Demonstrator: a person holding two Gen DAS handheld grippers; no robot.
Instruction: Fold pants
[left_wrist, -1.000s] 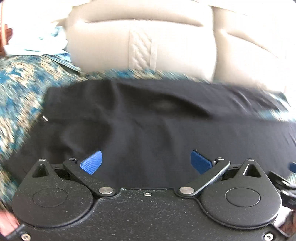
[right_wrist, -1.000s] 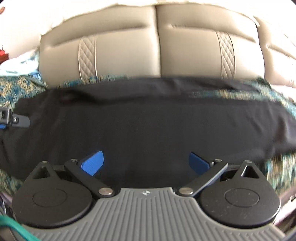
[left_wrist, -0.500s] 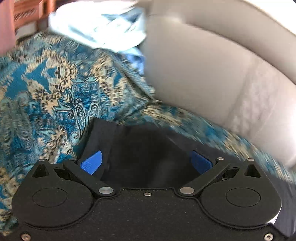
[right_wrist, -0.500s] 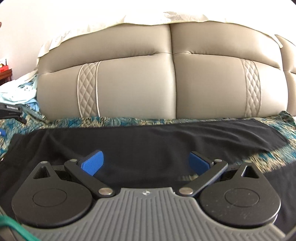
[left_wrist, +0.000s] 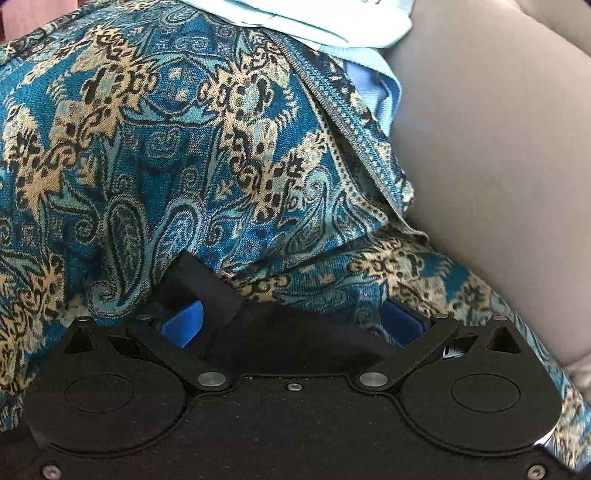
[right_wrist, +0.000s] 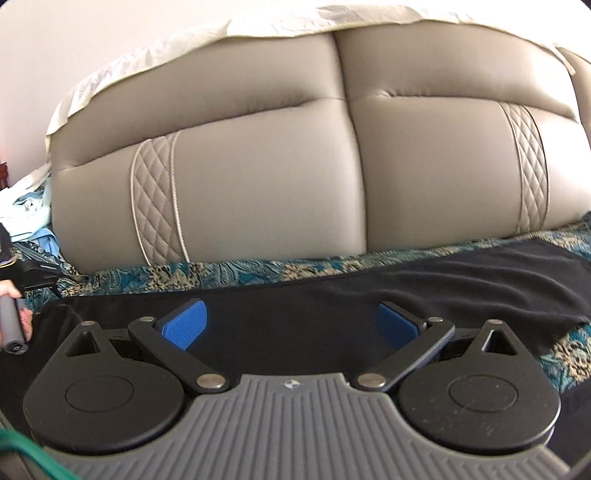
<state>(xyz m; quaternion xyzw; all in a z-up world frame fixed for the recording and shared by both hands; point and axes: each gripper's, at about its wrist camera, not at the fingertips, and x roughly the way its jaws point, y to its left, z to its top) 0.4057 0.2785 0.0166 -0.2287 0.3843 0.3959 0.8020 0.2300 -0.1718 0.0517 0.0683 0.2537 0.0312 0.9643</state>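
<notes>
The black pants (right_wrist: 461, 291) lie spread on a blue and gold patterned cover (right_wrist: 258, 271) on a sofa seat. In the left wrist view only a corner of the pants (left_wrist: 207, 291) shows, lying between the blue pads of my left gripper (left_wrist: 293, 323), whose jaws stand wide apart. My right gripper (right_wrist: 291, 321) is also open and hovers low over the middle of the pants, empty. The left gripper's handle and a hand show at the left edge of the right wrist view (right_wrist: 14, 295).
The beige leather sofa backrest (right_wrist: 277, 177) rises right behind the pants. A pale blue garment (left_wrist: 332, 22) lies on the patterned cover (left_wrist: 147, 147) at the far left end. A white cloth (right_wrist: 184, 40) drapes over the backrest top.
My left gripper has swung left to the corner of the pants and come close to it. My right gripper has dropped lower and moved forward over the pants. Both stayed open.
</notes>
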